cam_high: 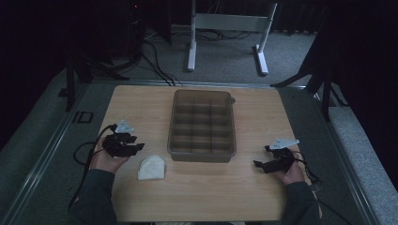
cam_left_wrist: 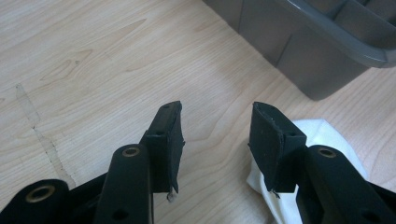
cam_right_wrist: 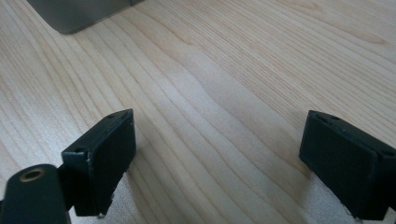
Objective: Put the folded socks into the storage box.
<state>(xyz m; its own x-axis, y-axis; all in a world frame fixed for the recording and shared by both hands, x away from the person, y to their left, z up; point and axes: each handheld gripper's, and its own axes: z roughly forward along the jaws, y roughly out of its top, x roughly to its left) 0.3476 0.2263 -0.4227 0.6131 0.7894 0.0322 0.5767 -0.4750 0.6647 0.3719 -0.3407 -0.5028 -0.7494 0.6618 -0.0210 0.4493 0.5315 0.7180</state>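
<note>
A grey plastic bin (cam_high: 202, 125) with several inner compartments stands in the middle of the wooden table (cam_high: 197, 187). A white folded cloth (cam_high: 152, 168) lies near its front left corner. My left gripper (cam_high: 138, 147) is held just left of the cloth, open and holding nothing. In the left gripper view the cloth (cam_left_wrist: 322, 135) lies partly behind the right jaw, with the bin's corner (cam_left_wrist: 322, 51) beyond. My right gripper (cam_high: 259, 164) rests at the table's right side, open wide over bare wood (cam_right_wrist: 219, 116), with the bin's corner (cam_right_wrist: 79, 11) at the top left.
Beyond the table's far edge stand a white frame's legs (cam_high: 225, 37) and cables on the grey floor. Dark stands flank both sides. Bare wood lies in front of the bin and between my two hands.
</note>
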